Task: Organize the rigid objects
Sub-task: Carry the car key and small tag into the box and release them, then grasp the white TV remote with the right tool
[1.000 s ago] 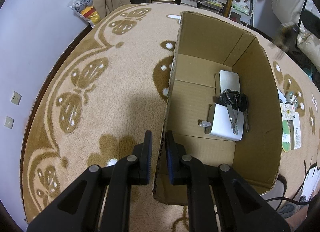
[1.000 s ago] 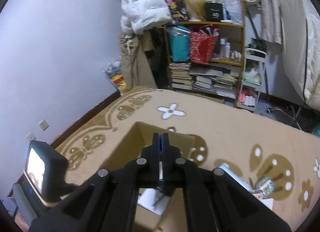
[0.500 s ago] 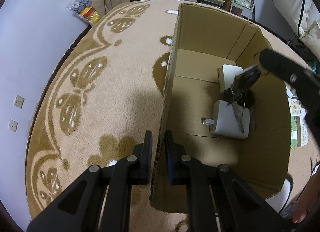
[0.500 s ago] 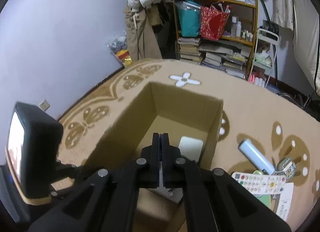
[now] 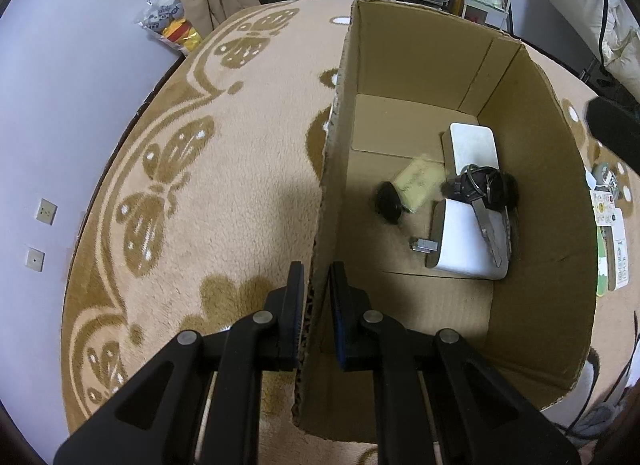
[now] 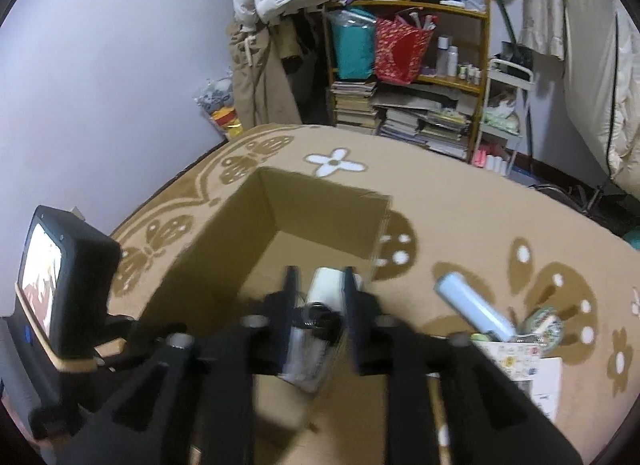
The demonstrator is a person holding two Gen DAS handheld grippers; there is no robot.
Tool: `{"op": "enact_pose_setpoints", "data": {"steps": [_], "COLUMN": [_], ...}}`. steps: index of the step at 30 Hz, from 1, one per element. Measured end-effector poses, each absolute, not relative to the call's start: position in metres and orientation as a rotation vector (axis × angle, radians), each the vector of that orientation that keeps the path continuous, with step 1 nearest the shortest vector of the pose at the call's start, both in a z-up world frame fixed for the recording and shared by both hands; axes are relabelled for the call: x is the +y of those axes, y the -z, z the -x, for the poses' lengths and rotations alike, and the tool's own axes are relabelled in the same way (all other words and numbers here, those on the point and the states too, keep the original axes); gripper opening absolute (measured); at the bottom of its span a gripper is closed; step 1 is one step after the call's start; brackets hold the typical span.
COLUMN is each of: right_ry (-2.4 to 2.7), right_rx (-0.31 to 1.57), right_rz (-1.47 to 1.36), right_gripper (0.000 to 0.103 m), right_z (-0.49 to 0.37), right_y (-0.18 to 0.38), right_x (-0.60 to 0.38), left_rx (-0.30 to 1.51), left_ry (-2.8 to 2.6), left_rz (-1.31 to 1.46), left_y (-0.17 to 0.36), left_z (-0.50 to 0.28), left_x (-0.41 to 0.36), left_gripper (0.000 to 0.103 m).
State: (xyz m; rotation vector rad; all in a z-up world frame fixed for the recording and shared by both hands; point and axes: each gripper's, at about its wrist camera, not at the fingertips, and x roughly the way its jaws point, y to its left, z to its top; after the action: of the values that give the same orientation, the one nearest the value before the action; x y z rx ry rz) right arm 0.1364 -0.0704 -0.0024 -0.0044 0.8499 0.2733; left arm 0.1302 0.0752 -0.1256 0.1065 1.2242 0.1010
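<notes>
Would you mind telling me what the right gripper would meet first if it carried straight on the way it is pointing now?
Probably the white device lying in the cardboard box: it shows directly between the open right gripper fingers. The frame is motion-blurred, so depth is uncertain.

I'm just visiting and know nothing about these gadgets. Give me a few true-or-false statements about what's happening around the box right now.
1. The left gripper clamps the wall of the cardboard box. True.
2. The box holds nothing. False: a bunch of keys, white devices and a yellowish card lie inside.
3. The right gripper is shut tight. False: its fingers stand apart above the box.
4. A light blue cylinder lies on the carpet outside the box. True.
5. The box stands on a bare wooden floor. False: it stands on the patterned carpet.
</notes>
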Motion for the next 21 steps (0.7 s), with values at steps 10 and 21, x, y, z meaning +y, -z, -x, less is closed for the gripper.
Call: {"op": "enact_pose_setpoints", "data": {"steps": [10, 21], "right_ry": [-0.102, 0.049], "right_rx": [0.959, 1.133], "right_rz": [-0.139, -0.305], "right_gripper": [0.088, 0.088], "right_z": [-0.147, -0.147], "right_y": [0.026, 0.097], "right_x": [-0.154, -0.211], "left_rx": [1.224, 1.226], "left_ry": [-0.101, -0.097], "left_rz": [-0.101, -0.08], "left_y": [0.126, 0.126], "left_z": [-0.131, -0.134], "left_x": [0.075, 0.08], "left_gripper": [0.012, 0.012]}}
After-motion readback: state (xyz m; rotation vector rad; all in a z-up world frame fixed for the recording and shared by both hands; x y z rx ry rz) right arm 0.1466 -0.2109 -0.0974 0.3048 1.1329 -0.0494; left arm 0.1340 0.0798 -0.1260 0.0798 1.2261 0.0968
